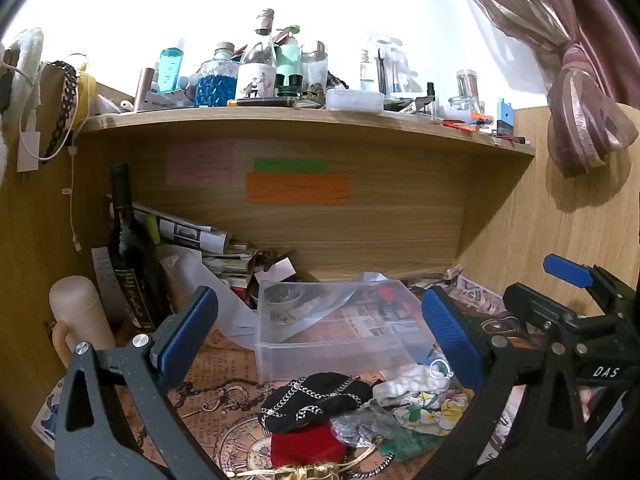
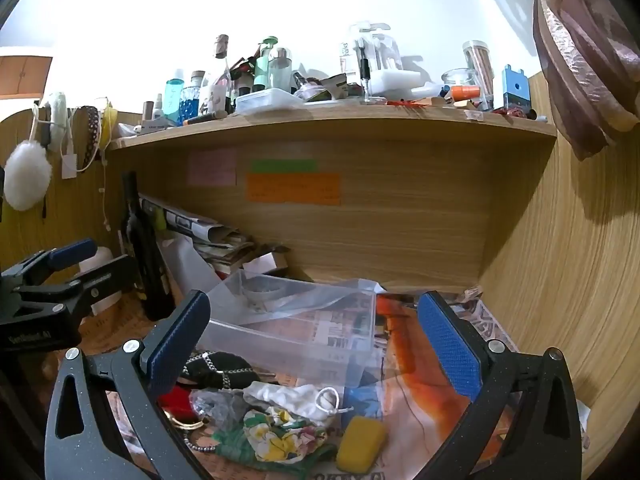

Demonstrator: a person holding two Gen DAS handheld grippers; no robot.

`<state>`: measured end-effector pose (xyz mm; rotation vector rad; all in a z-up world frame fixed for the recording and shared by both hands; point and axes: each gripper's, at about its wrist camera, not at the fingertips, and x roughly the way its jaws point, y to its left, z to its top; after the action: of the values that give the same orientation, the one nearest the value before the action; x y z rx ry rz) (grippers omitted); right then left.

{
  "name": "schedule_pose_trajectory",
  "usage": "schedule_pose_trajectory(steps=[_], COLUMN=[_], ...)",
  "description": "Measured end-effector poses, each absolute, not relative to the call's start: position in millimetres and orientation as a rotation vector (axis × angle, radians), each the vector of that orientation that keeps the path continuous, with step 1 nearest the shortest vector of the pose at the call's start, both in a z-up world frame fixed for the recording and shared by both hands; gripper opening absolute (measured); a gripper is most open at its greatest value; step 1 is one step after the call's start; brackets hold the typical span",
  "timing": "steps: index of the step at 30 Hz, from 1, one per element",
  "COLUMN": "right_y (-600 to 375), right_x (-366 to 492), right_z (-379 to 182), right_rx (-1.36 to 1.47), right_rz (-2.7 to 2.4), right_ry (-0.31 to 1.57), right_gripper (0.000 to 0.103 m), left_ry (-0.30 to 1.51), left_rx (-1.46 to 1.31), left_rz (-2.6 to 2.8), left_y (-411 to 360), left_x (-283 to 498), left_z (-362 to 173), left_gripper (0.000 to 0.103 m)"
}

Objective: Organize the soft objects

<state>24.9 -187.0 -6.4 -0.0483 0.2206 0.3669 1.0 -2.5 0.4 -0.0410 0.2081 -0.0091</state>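
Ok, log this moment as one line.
left gripper open, empty | right gripper open, empty | soft pile before clear bin | nothing grasped

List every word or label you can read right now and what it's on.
"DAS": white letters on the right gripper's black body.
"harka": partly cut label on a clear package on the shelf.
Dark bottle label: gold lettering, too blurred to read.
Left gripper's body: white print, unreadable.
Sticky notes, newspapers and the printed desk cover: text too small.
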Motion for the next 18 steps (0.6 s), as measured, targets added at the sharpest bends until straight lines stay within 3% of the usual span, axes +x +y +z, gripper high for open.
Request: schedule_pose_trajectory(steps=[18], right_y=[-189.1], right_x=[25.0], right_z=[-6.0], right_rx=[-0.033], right_rz=[0.37], right_ry=[0.219], right_gripper=[0.103], left_ry=[0.208], left_rx=[-0.037], left_rz=[-0.011], left_y=[-3.7], left_x=[1.2], left_z=[1.9], left_gripper=[0.103])
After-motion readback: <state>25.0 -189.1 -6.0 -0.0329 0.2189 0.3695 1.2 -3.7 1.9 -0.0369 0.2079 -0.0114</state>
